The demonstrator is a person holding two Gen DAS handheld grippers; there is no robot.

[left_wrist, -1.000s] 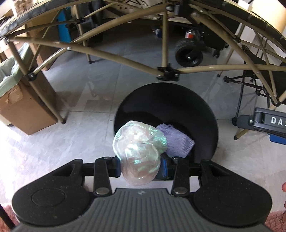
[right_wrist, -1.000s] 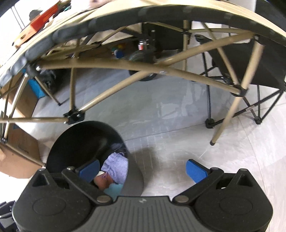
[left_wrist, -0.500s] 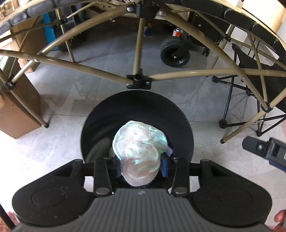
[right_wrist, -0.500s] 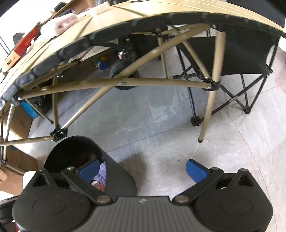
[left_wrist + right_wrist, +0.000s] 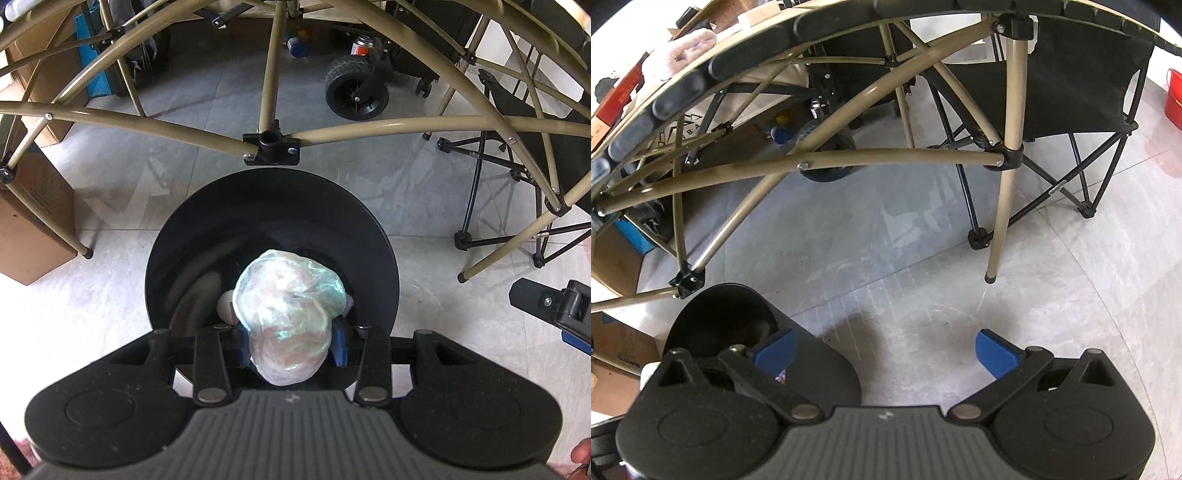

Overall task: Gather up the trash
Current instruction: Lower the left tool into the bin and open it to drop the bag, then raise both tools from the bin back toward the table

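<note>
My left gripper (image 5: 291,349) is shut on a crumpled, shiny clear plastic wad (image 5: 288,314), held straight above the mouth of a round black trash bin (image 5: 192,236) on the floor. Under the wad, a pale round piece (image 5: 224,306) and a scrap of lilac cloth (image 5: 348,302) lie inside the bin. In the right wrist view, my right gripper (image 5: 884,349) stands open and empty over bare floor, just right of the same black bin (image 5: 827,365). The right gripper's body (image 5: 554,304) shows at the right edge of the left wrist view.
A folding table's tan tube frame (image 5: 271,142) spans overhead and behind the bin, one leg (image 5: 999,218) standing on the floor to the right. Cardboard boxes (image 5: 26,236) sit left, a black folding chair (image 5: 1067,96) and a wheeled cart (image 5: 356,94) behind, a red bucket (image 5: 1174,99) far right.
The bin has slid from right of the wad to centred under it as my left gripper moved over it. The right gripper has shifted right, leaving the bin lower-left in its view.
</note>
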